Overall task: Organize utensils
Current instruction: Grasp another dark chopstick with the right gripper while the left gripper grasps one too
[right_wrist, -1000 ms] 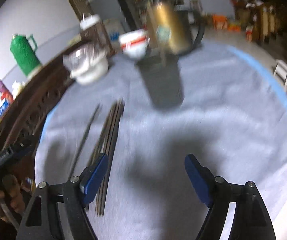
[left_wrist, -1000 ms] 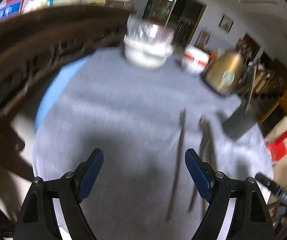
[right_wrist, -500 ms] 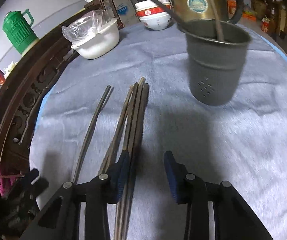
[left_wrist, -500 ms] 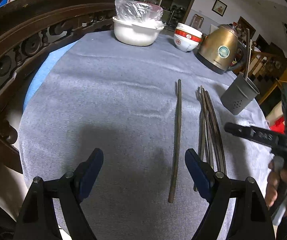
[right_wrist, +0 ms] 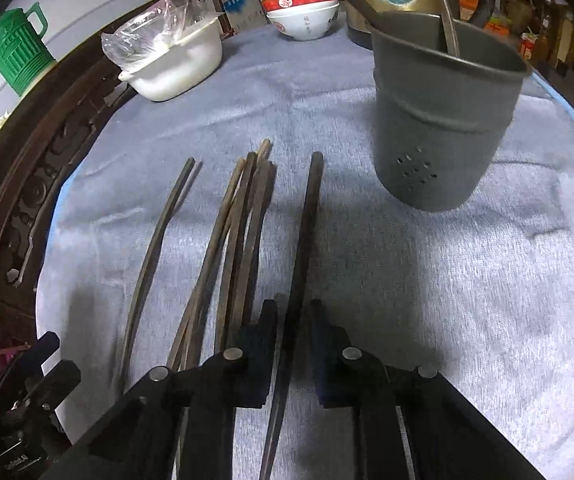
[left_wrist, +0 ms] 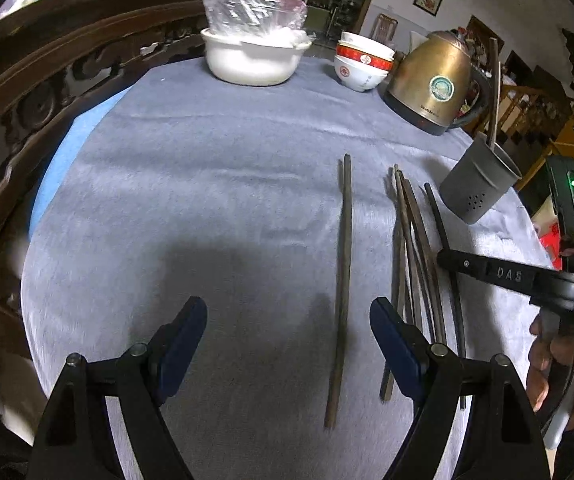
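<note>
Several dark wooden chopsticks lie on the grey tablecloth [left_wrist: 207,200]. In the right wrist view my right gripper [right_wrist: 293,324] is shut on one chopstick [right_wrist: 307,220] that points toward the grey utensil holder [right_wrist: 439,128]. A bundle of chopsticks [right_wrist: 239,232] lies just left of it, and a lone pair [right_wrist: 155,240] further left. The holder has chopsticks standing in it. In the left wrist view my left gripper [left_wrist: 287,328] is open and empty above the cloth, with the lone pair of chopsticks [left_wrist: 343,272] between its fingers. The holder also shows in that view [left_wrist: 479,184].
A white pot with a plastic bag [left_wrist: 253,56], stacked red-and-white bowls [left_wrist: 361,66] and a brass kettle [left_wrist: 435,80] stand at the table's far side. A carved wooden chair back [left_wrist: 47,80] curves along the left edge. A green jug [right_wrist: 17,48] stands behind it.
My right gripper has closed from wide open onto one chopstick and moved in closer to the holder. The left gripper stayed open and steadied over the lone chopstick pair.
</note>
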Action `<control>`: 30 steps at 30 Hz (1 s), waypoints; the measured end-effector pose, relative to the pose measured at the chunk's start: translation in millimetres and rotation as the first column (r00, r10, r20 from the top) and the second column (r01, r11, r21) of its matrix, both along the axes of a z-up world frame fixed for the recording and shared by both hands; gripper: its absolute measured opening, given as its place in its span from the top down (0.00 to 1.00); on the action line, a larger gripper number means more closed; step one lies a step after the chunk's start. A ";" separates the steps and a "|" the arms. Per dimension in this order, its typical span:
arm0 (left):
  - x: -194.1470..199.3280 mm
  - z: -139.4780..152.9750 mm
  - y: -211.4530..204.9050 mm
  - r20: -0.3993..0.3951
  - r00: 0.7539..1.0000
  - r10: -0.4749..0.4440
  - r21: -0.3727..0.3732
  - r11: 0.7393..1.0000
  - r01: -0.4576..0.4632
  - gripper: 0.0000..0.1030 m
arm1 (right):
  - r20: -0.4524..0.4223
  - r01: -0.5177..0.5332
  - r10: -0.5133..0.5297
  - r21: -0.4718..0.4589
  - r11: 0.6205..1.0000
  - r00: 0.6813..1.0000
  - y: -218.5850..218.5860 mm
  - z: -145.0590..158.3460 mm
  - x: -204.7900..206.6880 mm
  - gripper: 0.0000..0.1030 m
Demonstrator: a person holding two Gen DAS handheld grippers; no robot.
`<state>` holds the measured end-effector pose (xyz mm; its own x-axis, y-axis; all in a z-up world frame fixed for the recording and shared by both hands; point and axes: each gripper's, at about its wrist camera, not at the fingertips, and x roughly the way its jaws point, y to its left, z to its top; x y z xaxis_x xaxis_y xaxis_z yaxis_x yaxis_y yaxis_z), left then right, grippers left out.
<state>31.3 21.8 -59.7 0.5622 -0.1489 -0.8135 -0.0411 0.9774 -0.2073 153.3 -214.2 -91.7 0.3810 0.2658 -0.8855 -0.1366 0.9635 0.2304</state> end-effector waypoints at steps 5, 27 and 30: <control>30.9 3.1 -17.4 -0.049 0.997 -0.054 0.037 0.998 0.056 0.28 | -0.016 -0.023 0.022 -0.010 1.000 1.000 -3.8 0.1 1.3 0.90; 20.1 -25.3 -3.3 -0.240 0.971 0.019 -0.089 0.995 -0.041 0.92 | -0.044 -0.004 0.008 0.088 0.996 0.999 -38.7 0.4 -29.6 0.90; 22.2 -20.7 1.5 -0.257 0.966 -0.009 -0.131 0.991 -0.025 0.56 | -0.070 -0.019 0.027 0.117 0.993 0.997 -40.5 3.2 -25.0 0.89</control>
